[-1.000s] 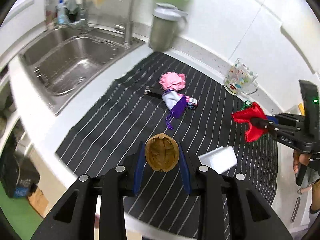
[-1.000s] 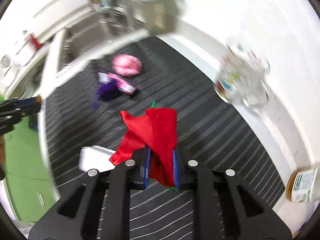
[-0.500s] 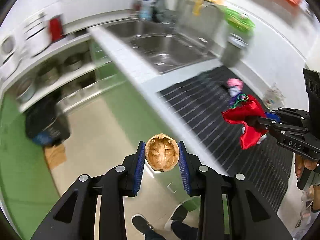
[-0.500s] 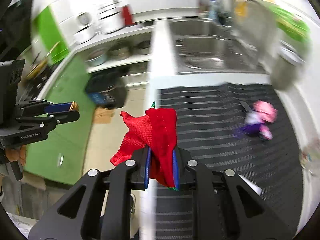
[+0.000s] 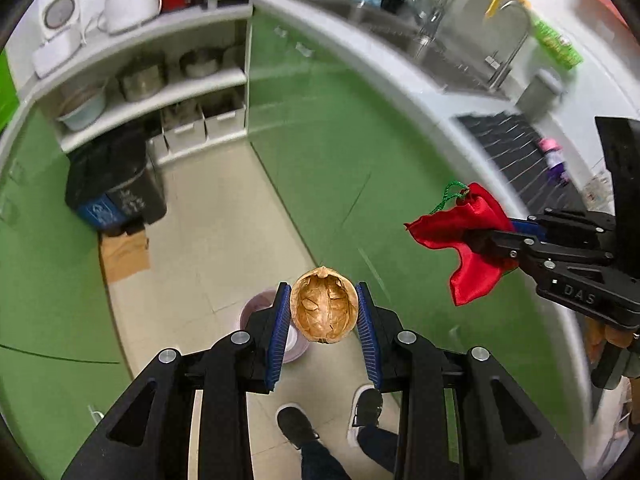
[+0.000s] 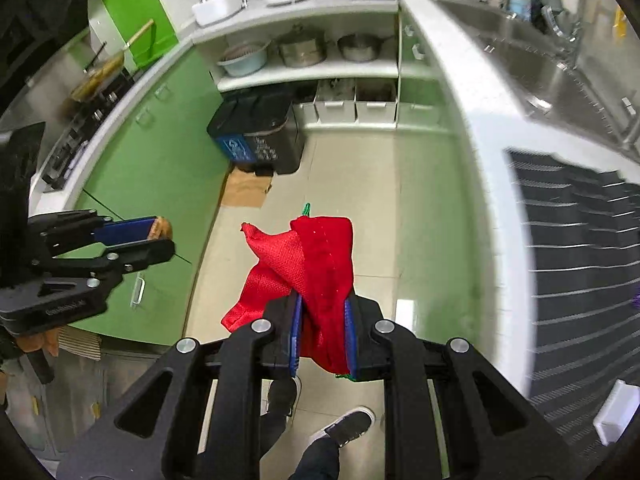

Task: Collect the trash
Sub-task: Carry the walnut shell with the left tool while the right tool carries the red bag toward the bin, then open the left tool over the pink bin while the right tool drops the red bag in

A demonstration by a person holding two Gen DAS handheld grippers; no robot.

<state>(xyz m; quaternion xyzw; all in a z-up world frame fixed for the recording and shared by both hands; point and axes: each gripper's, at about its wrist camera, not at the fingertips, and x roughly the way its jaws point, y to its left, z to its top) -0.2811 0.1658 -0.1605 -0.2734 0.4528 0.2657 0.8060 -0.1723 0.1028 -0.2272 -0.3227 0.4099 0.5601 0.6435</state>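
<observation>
My left gripper (image 5: 323,312) is shut on a brown walnut shell half (image 5: 324,308) and holds it over the kitchen floor, just above a small pink-white bin (image 5: 256,312). My right gripper (image 6: 322,316) is shut on a red cloth pouch (image 6: 316,256) with a green cord, also over the floor. The pouch shows at the right of the left wrist view (image 5: 468,236), and the left gripper at the left of the right wrist view (image 6: 132,236). Pink and purple scraps (image 5: 554,156) lie on the striped mat (image 5: 508,140).
A black trash bin with a blue label (image 6: 260,136) stands by the shelves, cardboard (image 6: 244,188) in front of it. Green cabinets (image 5: 360,140) run under the white counter (image 6: 480,120). A white box (image 6: 612,412) lies on the mat. The person's feet (image 5: 332,412) are below.
Both grippers have swung away from the counter mat and out over the floor, still holding the shell and the pouch. The small bin has come into view under the left gripper.
</observation>
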